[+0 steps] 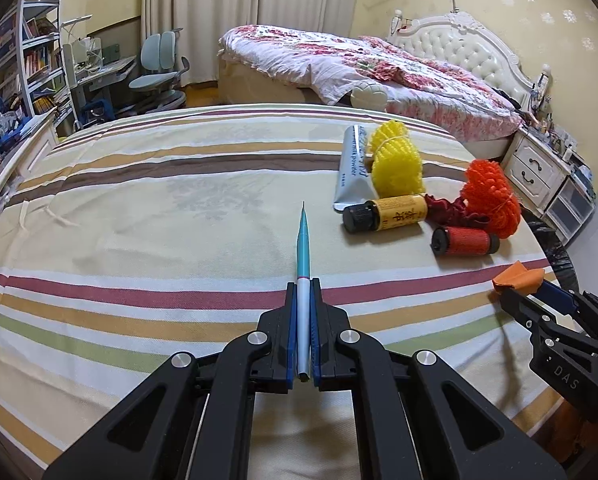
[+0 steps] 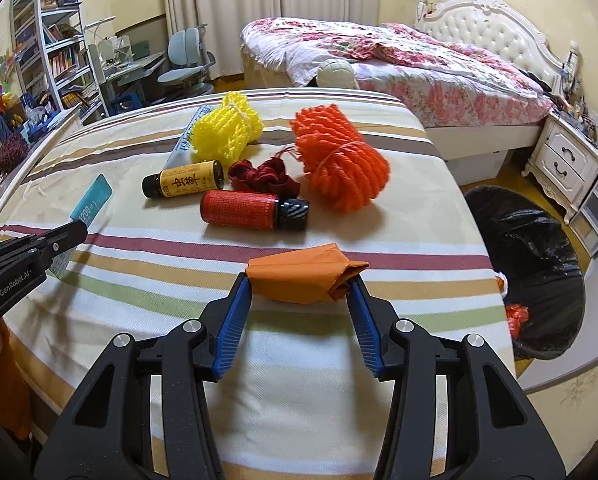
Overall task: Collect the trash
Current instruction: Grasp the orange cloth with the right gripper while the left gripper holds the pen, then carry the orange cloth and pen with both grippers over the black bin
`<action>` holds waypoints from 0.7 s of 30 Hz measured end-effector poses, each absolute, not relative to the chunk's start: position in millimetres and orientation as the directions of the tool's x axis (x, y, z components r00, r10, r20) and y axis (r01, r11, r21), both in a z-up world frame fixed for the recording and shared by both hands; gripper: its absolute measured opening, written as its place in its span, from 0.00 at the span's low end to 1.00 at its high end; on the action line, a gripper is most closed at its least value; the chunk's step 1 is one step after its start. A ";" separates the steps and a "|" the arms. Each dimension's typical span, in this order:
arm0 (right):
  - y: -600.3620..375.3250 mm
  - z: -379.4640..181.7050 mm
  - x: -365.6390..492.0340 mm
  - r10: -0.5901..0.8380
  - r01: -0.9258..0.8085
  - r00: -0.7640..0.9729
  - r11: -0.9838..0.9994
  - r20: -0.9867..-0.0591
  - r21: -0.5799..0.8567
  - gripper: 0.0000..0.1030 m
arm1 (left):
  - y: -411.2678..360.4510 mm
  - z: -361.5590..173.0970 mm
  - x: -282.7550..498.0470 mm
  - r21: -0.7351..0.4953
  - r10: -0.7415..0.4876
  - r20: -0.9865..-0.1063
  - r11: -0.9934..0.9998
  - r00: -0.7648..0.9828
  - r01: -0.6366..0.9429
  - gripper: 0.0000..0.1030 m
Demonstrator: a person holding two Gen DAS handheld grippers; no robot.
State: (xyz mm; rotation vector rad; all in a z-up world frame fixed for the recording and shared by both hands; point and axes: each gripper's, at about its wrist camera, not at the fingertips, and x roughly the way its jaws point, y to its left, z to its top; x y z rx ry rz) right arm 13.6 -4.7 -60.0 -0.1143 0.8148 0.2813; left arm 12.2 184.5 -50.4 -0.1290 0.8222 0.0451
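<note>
My left gripper (image 1: pixel 303 284) is shut on a flat teal and white packet (image 1: pixel 302 256), seen edge-on, held above the striped bedspread (image 1: pixel 139 208); the packet also shows in the right wrist view (image 2: pixel 93 198). My right gripper (image 2: pixel 301 284) is shut on a folded orange paper (image 2: pixel 303 276) above the bed's right part. On the bed lie a yellow mesh bundle (image 2: pixel 229 130), an orange mesh bundle (image 2: pixel 341 160), a yellow-label bottle (image 2: pixel 185 184), a red bottle (image 2: pixel 255 210), a dark red scrunchie (image 2: pixel 265 178) and a silver tube (image 1: pixel 351 168).
A bin lined with a black bag (image 2: pixel 539 280) stands on the floor right of the bed, with some trash in it. A second bed (image 2: pixel 399 64), a white nightstand (image 2: pixel 567 164), a desk with a chair (image 2: pixel 185 64) and bookshelves (image 2: pixel 55 48) stand behind.
</note>
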 end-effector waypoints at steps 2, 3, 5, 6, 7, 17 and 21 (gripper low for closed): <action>-12.3 -57.0 11.0 0.199 -0.277 0.660 0.961 -0.724 0.012 0.47 | 179.1 -48.3 11.4 -0.098 -0.017 -0.728 0.992 0.685 -0.080 0.06; -15.1 -55.7 10.2 0.195 -0.271 0.664 0.963 -0.721 0.011 0.47 | 175.7 -47.1 11.1 -0.098 -0.021 -0.725 0.992 0.688 -0.073 0.06; -21.8 -52.8 7.9 0.185 -0.255 0.674 0.967 -0.715 0.010 0.47 | 169.2 -44.6 11.1 -0.100 -0.031 -0.719 0.993 0.694 -0.059 0.06; -26.0 -50.6 6.8 0.181 -0.246 0.681 0.969 -0.710 0.011 0.47 | 164.6 -42.9 11.1 -0.101 -0.039 -0.716 0.994 0.697 -0.048 0.06; -29.8 -48.7 6.7 0.177 -0.238 0.685 0.971 -0.706 0.012 0.47 | 159.0 -41.0 11.2 -0.100 -0.046 -0.712 0.994 0.701 -0.037 0.06; -86.5 -24.6 10.9 0.075 -0.111 0.753 0.994 -0.654 -0.014 0.47 | 103.6 -17.8 22.6 -0.096 -0.138 -0.659 0.990 0.739 0.099 0.06; -116.2 -19.2 16.7 0.028 -0.049 0.767 0.999 -0.641 -0.016 0.47 | 78.7 -8.3 31.7 -0.094 -0.175 -0.636 0.984 0.751 0.150 0.06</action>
